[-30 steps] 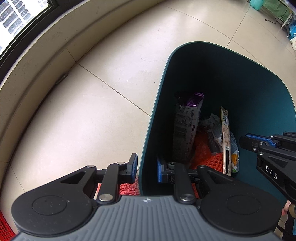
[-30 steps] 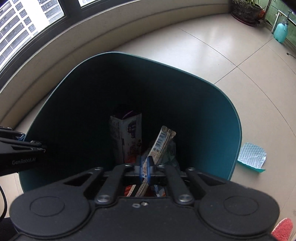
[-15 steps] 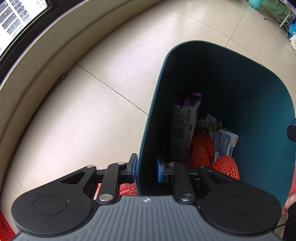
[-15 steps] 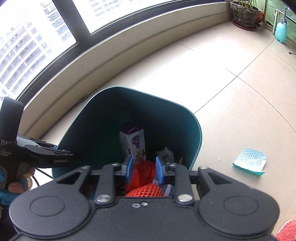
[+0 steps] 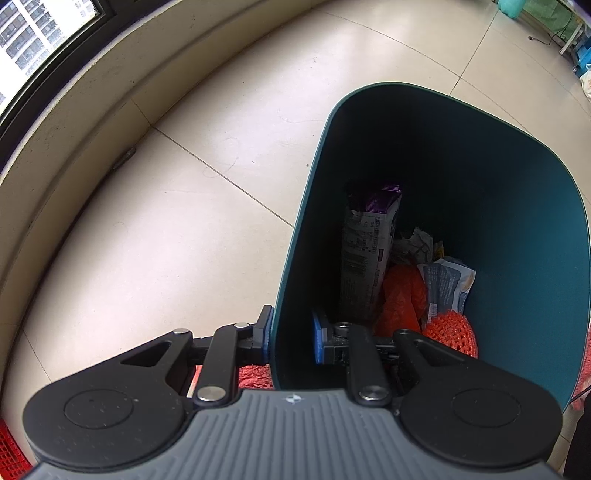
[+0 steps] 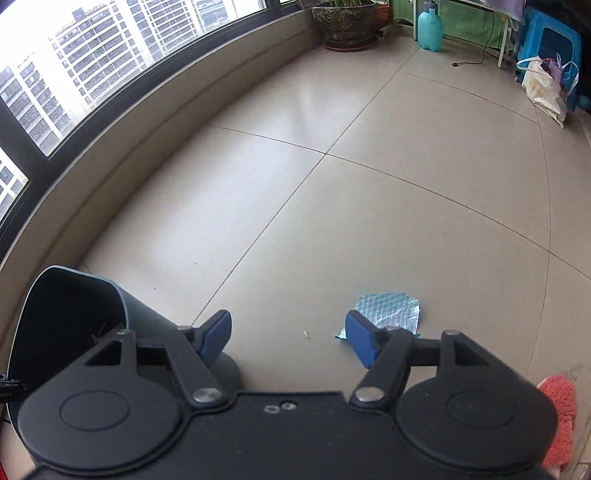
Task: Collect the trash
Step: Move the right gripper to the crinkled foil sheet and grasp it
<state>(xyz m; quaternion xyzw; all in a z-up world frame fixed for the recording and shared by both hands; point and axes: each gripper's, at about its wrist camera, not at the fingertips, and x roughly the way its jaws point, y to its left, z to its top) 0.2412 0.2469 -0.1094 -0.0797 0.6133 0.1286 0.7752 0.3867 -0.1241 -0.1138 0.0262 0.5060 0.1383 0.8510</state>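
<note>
A dark teal bin [image 5: 535, 229] stands on the tiled floor. My left gripper [image 5: 291, 334] is shut on its near rim, one pad outside and one inside. Inside lie a purple-topped carton [image 5: 369, 254], orange plastic [image 5: 402, 295], a pale wrapper [image 5: 445, 284] and orange netting [image 5: 452, 330]. In the right wrist view the bin [image 6: 70, 295] sits at the lower left. My right gripper [image 6: 288, 339] hangs over the floor, its jaws opening with nothing between them. A light blue textured wrapper [image 6: 389, 308] lies just beyond its right finger.
A curved low wall under dark-framed windows runs along the left [image 6: 155, 110]. A potted plant [image 6: 345, 22], a teal spray bottle [image 6: 428, 27] and a white bag [image 6: 543, 90] stand far off. A small crumb [image 6: 306, 334] lies on the floor. Red fuzzy fabric [image 6: 561, 410] shows at lower right.
My right gripper let a wrapper fall into the bin, pulled out and swung right over the floor toward the blue wrapper, its jaws spreading. The left gripper kept its hold on the rim.
</note>
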